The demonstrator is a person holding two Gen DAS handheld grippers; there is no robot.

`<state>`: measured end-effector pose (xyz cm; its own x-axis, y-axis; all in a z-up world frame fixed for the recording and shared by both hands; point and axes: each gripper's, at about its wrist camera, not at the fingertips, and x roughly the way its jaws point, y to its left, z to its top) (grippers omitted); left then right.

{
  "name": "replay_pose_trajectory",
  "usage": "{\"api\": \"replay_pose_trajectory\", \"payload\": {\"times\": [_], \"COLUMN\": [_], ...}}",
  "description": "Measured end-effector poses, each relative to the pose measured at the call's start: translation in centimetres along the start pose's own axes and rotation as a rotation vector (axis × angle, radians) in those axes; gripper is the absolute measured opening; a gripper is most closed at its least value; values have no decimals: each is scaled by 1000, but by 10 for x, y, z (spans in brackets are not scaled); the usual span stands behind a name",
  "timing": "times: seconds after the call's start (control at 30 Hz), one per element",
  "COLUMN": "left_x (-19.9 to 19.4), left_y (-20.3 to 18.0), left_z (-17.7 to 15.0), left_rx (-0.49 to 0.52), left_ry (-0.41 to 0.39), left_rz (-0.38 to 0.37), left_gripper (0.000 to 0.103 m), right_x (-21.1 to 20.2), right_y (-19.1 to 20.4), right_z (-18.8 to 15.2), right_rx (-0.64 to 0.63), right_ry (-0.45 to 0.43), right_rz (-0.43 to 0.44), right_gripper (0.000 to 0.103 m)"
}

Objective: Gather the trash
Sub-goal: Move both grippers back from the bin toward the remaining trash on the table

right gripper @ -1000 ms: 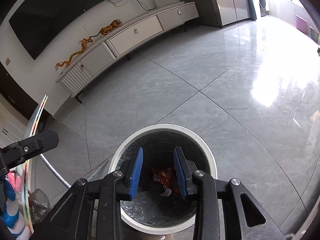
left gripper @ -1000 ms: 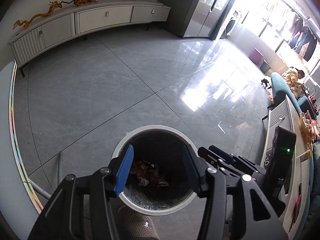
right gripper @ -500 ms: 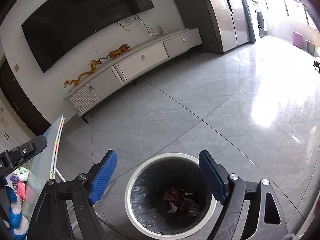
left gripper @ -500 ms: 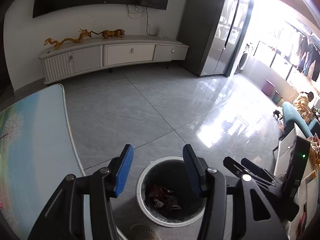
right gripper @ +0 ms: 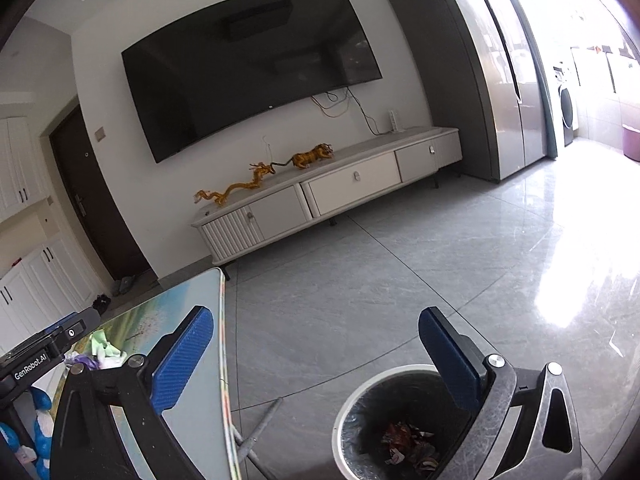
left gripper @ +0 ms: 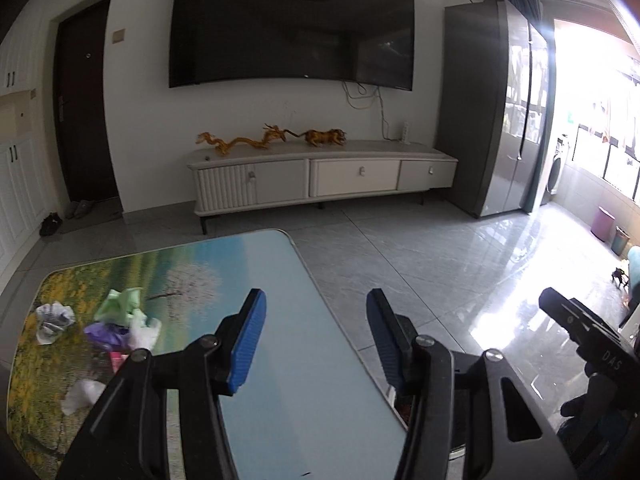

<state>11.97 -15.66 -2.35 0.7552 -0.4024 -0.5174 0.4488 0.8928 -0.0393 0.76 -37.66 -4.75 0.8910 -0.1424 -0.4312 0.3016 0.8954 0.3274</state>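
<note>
Trash (left gripper: 120, 320) lies on the desk (left gripper: 304, 380), far left of the left tool (left gripper: 316, 340), opening, empty; right tool (right gripper: 316, 360) opening, empty.

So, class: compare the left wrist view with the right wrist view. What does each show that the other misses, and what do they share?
Only the left wrist view: the white crumpled paper at the table's far left. Only the right wrist view: the lined trash bin with wrappers inside. Both: the green wrapper, television, cabinet, and empty jaws.
</note>
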Motion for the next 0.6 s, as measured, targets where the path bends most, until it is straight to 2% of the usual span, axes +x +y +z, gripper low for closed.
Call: {"api": "replay_pose_trajectory", "payload": {"times": [0.27, 0.6], "left_x": [-51, -81], "left_y": [68, 133], "left_z": [-8, -23], "left_rx": [-73, -155], "left_ry": [-81, -119], "left_rz": [116, 176], "left_gripper": [56, 56], "right_x": [-5, 2], "right_y": [66, 146], "right_z": [7, 2], "right_rx": [-90, -205], "right_ry": [-22, 12], "right_rz": [103, 204], "right_gripper": [103, 103]}}
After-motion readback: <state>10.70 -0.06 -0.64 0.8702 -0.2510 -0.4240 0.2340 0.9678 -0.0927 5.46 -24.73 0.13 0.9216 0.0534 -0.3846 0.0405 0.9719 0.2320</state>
